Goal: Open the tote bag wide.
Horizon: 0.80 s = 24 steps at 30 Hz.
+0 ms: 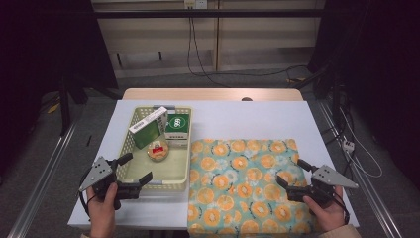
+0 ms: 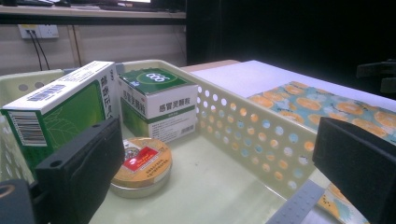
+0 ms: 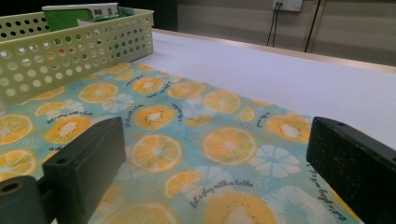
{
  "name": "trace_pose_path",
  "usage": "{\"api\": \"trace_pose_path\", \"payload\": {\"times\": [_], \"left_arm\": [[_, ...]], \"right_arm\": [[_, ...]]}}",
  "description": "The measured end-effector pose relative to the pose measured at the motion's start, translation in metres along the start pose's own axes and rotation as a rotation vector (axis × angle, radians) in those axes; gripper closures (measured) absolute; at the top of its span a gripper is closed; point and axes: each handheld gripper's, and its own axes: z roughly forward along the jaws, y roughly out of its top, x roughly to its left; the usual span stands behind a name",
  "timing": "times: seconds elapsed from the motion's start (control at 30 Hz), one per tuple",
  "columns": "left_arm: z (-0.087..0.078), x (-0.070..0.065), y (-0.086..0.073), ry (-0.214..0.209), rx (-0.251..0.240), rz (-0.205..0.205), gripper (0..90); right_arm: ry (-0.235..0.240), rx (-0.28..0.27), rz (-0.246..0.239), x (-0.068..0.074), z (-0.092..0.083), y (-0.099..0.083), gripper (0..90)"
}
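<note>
At the worktop's (image 1: 257, 119) near edge both tools, left tool (image 1: 132, 171) and right tool (image 1: 293, 173), sit open and empty; likely pre-grasp, next reach into basket (image 1: 130, 171) for the round tin (image 1: 158, 149).

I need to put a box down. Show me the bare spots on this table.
Free: the white table strip beyond the orange-print cloth, right of the basket. A narrow strip lies left of the basket. Inside the basket, the near floor is bare; its far end is crowded by two green boxes and a round tin.
</note>
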Motion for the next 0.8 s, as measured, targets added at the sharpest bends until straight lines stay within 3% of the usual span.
{"api": "trace_pose_path", "payload": {"times": [0.3, 0.5, 0.8], "left_arm": [[0.001, 0.001, 0.0, -0.007, -0.003, -0.007, 2.0], [0.002, 0.0, 0.001, -0.013, 0.002, 0.001, 2.0], [0.001, -0.001, 0.002, -0.014, -0.004, 0.005, 2.1]], "right_arm": [[0.006, 0.02, 0.013, -0.002, 0.002, 0.002, 4.6], [-0.027, 0.057, 0.035, -0.007, 0.005, 0.004, 7.8], [-0.013, 0.062, -0.007, -0.009, 0.02, 0.024, 7.9]]}}
